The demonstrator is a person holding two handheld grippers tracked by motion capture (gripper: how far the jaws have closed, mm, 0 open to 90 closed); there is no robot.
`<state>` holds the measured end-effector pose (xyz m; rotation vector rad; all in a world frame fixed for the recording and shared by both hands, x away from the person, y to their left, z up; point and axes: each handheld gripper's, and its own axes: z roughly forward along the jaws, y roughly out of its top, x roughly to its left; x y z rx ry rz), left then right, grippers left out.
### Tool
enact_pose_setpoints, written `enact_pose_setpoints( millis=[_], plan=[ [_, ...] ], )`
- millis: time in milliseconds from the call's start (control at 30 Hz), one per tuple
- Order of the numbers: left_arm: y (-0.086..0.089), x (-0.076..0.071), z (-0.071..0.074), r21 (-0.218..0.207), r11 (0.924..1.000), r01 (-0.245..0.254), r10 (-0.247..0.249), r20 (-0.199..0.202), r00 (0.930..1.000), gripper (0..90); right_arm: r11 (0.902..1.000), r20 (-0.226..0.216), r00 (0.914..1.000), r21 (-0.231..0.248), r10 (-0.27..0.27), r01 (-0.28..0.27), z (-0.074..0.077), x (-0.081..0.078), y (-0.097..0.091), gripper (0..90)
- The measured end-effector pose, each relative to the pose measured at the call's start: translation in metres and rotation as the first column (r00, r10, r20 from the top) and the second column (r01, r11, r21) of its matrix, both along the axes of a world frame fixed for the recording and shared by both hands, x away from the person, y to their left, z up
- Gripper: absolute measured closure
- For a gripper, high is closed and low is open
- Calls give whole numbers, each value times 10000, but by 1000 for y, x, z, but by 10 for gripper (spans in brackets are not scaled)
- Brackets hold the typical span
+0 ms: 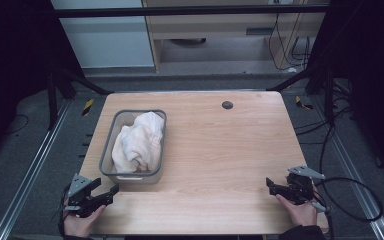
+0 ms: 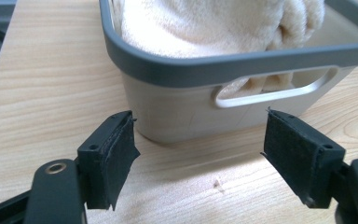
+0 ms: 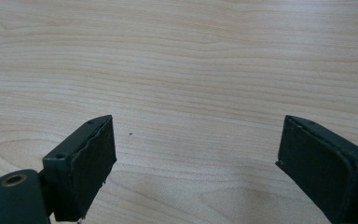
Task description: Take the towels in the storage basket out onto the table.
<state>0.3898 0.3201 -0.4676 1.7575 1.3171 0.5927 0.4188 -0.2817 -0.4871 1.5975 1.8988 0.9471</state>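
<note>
A grey-rimmed plastic basket [image 1: 106,156] stands on the left half of the wooden table, with a cream towel [image 1: 139,140] bunched inside it. My left gripper [image 1: 106,192] rests at the table's front left corner, just before the basket's near end, jaws open and nothing between them. In the left gripper view the basket's near wall [image 2: 177,116] with its handle slot and the towel [image 2: 214,23] sit right ahead of the open gripper [image 2: 200,154]. My right gripper [image 1: 271,185] hovers at the front right, open over bare wood [image 3: 196,154].
A small dark grommet [image 1: 227,105] sits in the table [image 1: 220,150] near its far edge. Black cables trail over the floor at the right. Metal rails run along both sides of the table.
</note>
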Motion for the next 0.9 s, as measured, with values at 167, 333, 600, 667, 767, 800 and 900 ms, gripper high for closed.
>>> enact_pose_setpoints(
  millis=[167, 333, 600, 667, 767, 800, 900],
  plan=[
    [2, -1, 4, -160, 9997, -166, 169, 138, 9998, 245, 9999, 199, 9998, -162, 28, -24, -1, -2, -1, 114],
    [4, -4, 11, -376, 9990, -251, 268, 460, 9986, 251, 9997, 273, 9996, -230, -18, 24, -1, -2, -1, 115],
    [9, -4, 24, -627, 9974, -343, 395, 841, 9957, 228, 9993, 311, 9993, -319, 190, -180, -2, -2, 0, 120],
    [9, -4, 29, -648, 9973, -331, 394, 981, 9944, 228, 9989, 288, 9993, -424, 231, -219, -3, -2, 0, 124],
    [10, -4, 35, -667, 9973, -311, 383, 1099, 9932, 227, 9986, 301, 9992, -478, 260, -246, -3, -2, 1, 126],
    [10, -4, 36, -630, 9976, -298, 368, 1139, 9928, 227, 9984, 312, 9991, -496, 278, -262, -3, -2, 0, 126],
    [10, -5, 38, -544, 9980, -317, 382, 1218, 9918, 223, 9985, 309, 9991, -477, 291, -276, -3, -2, 0, 126]
  ],
)
